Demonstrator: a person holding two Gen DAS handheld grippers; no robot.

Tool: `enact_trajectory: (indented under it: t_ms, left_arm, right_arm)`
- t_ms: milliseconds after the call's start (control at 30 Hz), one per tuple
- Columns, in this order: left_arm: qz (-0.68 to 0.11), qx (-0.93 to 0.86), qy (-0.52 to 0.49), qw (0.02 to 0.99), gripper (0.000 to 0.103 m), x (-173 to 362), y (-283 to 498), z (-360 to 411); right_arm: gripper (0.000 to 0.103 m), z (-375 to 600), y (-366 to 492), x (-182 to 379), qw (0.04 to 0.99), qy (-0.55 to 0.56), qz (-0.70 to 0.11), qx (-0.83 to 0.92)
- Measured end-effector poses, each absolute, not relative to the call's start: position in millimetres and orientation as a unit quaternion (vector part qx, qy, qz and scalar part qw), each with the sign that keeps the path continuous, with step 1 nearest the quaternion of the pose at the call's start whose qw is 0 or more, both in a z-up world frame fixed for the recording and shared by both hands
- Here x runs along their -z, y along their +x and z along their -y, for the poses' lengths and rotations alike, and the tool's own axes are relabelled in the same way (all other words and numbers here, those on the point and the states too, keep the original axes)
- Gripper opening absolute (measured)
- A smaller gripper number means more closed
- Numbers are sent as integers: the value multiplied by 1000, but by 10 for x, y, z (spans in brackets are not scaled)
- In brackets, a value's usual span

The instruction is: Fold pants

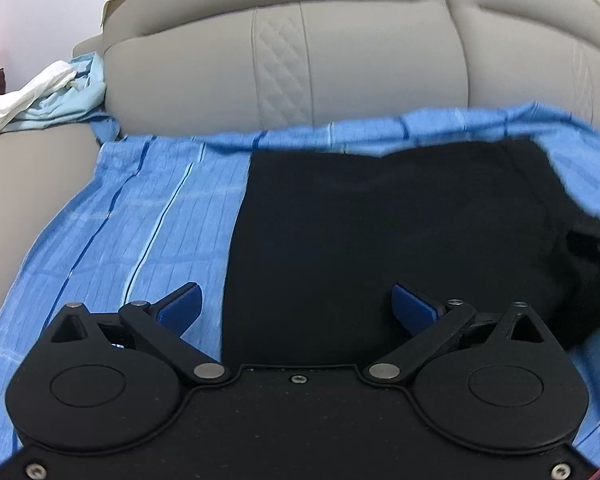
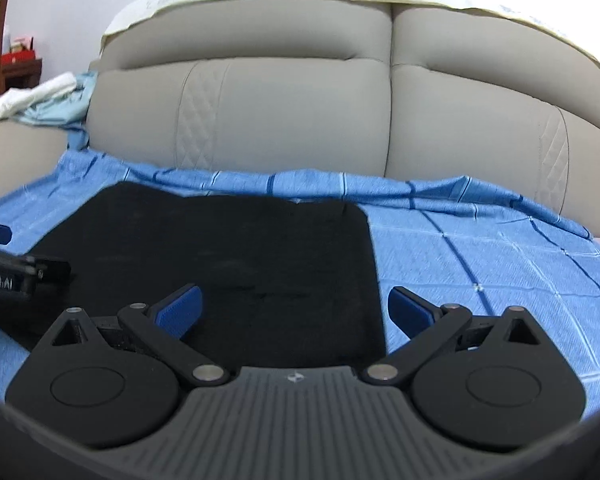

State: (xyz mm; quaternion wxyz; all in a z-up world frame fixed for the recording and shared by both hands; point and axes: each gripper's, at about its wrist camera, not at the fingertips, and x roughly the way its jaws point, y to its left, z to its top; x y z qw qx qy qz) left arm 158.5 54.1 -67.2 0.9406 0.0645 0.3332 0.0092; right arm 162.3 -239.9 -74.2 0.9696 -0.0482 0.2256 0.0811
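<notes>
Pants (image 1: pixel 380 240), black and already folded into a compact rectangle, are seen lying flat on the blue checked sheet (image 1: pixel 148 216) spread over the sofa seat, before the grey backrest (image 2: pixel 300 112). Both the left claw (image 1: pixel 296 308) and the right claw (image 2: pixel 294 310) are spread wide and nothing is pinched. The folding is judged nearly finished; if another fold is wanted, the near edge would need to be pinched at both corners.

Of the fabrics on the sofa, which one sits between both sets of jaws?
The black pants, lying flat on the blue checked sheet. The pale blue and white cloths sit bunched on the armrest, far off.
</notes>
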Motion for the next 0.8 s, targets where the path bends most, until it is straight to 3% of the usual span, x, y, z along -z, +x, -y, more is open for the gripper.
enact_trajectory:
  t_ms: [267,467,800]
  left_arm:
    - [-348,-23,-16,937,103,818,1472,-909]
    - [-353,-43,-17,934,103,729,1336,-952]
    - [-323,18,-9,946,103,606,880,-528]
  right_arm:
    - [103,2488,1555,942,973,-75,-219,13]
    - [103,2273,1287,991,972,-173,-152,55]
    - [103,2461,903,900,981,-12,-191,-34]
